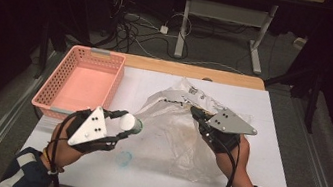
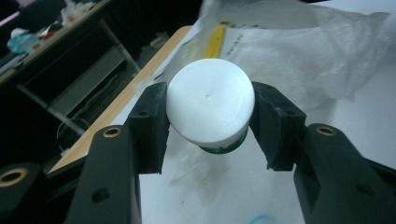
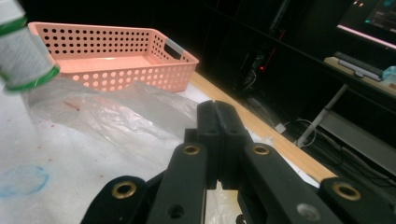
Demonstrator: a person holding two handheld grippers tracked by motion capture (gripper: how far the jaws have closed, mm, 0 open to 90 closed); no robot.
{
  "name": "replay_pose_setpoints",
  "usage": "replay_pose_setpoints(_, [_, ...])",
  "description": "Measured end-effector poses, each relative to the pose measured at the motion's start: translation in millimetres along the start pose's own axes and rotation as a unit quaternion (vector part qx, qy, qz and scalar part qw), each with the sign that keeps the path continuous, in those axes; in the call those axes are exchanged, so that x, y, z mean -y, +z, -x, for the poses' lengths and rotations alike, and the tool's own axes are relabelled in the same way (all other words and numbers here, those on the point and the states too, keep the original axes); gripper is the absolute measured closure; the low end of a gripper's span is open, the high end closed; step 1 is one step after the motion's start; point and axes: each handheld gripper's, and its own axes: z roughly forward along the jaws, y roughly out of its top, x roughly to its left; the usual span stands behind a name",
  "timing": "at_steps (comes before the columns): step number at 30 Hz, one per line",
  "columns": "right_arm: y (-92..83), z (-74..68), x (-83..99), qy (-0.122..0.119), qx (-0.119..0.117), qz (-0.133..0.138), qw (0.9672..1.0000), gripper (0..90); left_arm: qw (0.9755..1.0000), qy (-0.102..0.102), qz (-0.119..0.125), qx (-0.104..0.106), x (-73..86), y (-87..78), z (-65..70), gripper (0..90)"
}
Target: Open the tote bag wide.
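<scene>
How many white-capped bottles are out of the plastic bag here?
1. The bottle is clamped in the left hand-held gripper, in the air between the pink basket and the plastic bag. The crumpled bag may hide others.

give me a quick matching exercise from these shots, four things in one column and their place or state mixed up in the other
Things:
1. white-capped jar
2. pink basket
3. clear plastic bag
4. right hand-held gripper

Places or states:
A. crumpled on the white table cover, at mid table
B. jaws closed together
C. clamped between the left hand-held gripper's jaws, off the table
D. at the table's far left corner, nothing in it

Pairs: 1-C, 2-D, 3-A, 4-B
</scene>
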Motion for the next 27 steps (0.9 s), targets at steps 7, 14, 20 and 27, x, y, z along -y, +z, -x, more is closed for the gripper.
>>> replay_pose_setpoints(7, [1.8, -9.0, -6.6, 0.003, 0.012, 0.008, 0.9999, 90.0, 0.9987, 0.021, -0.003, 0.046, -12.6, 51.7, 26.1, 48.7])
replay_pose_setpoints(14, [0.9, -9.7, -7.9, 0.015, 0.01, 0.015, 0.9997, 90.0, 0.9989, 0.016, -0.022, 0.039, -7.1, 111.8, 28.7, 48.7])
replay_pose_setpoints(20, [3.7, -6.7, -3.8, 0.036, 0.0, 0.012, 0.9993, 90.0, 0.9983, 0.003, -0.041, 0.042, 1.4, 155.7, 20.7, 48.7])
replay_pose_setpoints(27, [6.9, -6.2, -0.6, 0.04, -0.006, 0.006, 0.9992, 90.0, 0.9972, -0.001, -0.049, 0.057, 1.6, 194.1, 22.0, 48.7])
